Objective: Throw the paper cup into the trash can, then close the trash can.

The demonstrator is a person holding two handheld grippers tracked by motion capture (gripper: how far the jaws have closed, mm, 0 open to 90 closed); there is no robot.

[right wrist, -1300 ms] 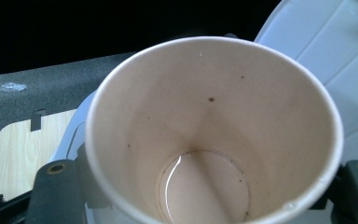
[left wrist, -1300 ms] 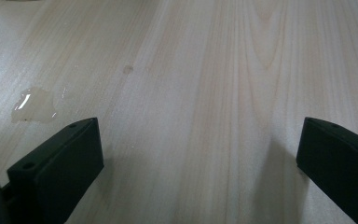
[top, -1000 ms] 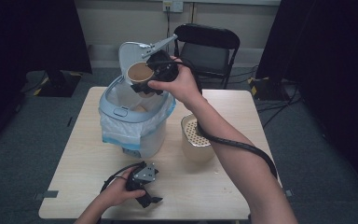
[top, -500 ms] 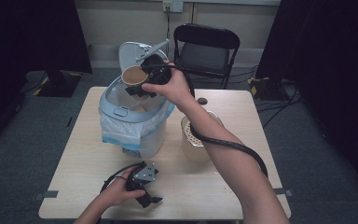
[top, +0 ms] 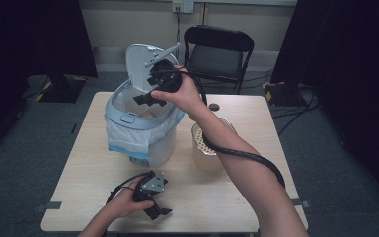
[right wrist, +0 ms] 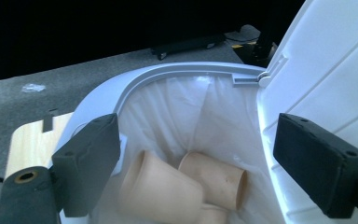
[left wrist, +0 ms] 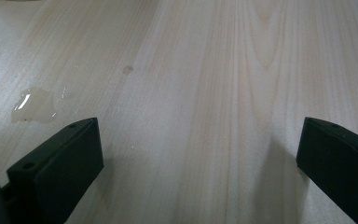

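Observation:
My right gripper (top: 147,98) hovers over the open mouth of a pale blue-grey bin (top: 123,118) lined with a white bag. Its jaws have just been opening and nothing is between them. In the right gripper view the gripper (right wrist: 198,133) looks down on tan paper cups (right wrist: 161,186) lying on their sides in the bag, one open end (right wrist: 235,184) facing right. The bin's lid (top: 140,61) stands upright behind the hand. My left gripper (top: 157,210) rests near the table's front edge; its jaws (left wrist: 200,135) stand wide apart over bare wood.
A beige perforated container (top: 205,148) stands just right of the bin, under my right forearm. A small dark round object (top: 214,106) lies behind it. A black folding chair (top: 217,49) is beyond the table. A small wet patch (left wrist: 30,105) shines on the wood.
The tan cup that my right gripper held above the bin has left the jaws, and the jaws now stand wider. The left hand has stayed where it was.

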